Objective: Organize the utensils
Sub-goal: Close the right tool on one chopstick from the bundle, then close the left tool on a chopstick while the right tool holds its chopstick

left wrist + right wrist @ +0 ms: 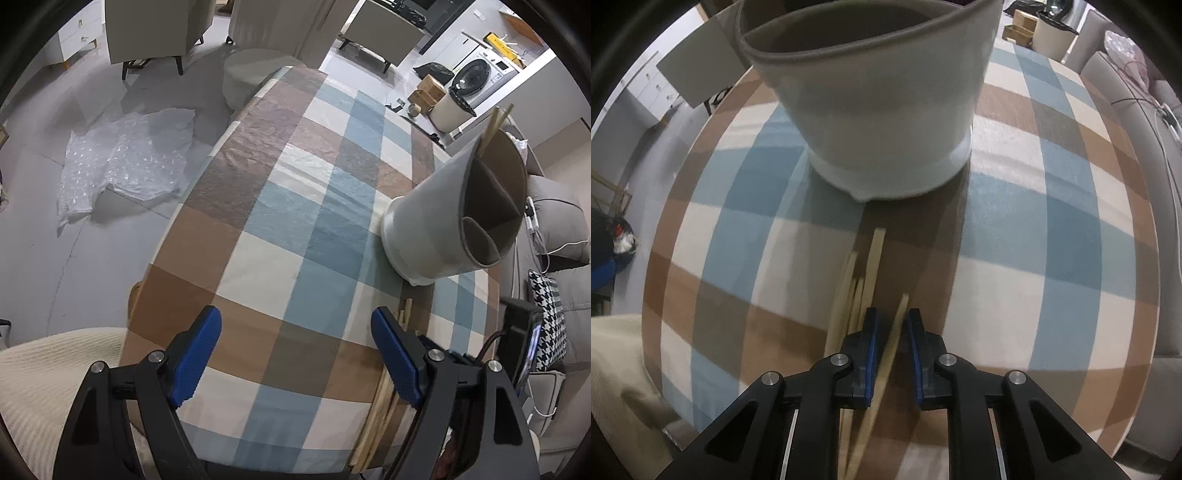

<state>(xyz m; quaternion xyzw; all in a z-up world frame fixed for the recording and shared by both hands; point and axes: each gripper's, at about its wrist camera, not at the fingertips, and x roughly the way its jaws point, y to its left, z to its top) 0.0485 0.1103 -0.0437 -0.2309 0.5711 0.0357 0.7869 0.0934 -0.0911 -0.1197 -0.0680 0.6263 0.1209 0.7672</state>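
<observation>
Chopsticks [877, 273] lower ends behind fingers [870, 354].

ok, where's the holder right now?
The holder stands on the checked cloth straight ahead of the right gripper, just past the loose chopsticks; in the left view it's at far right.

Blue/brown/cream check tablecloth [295, 229], grey holder [436, 221]
</observation>
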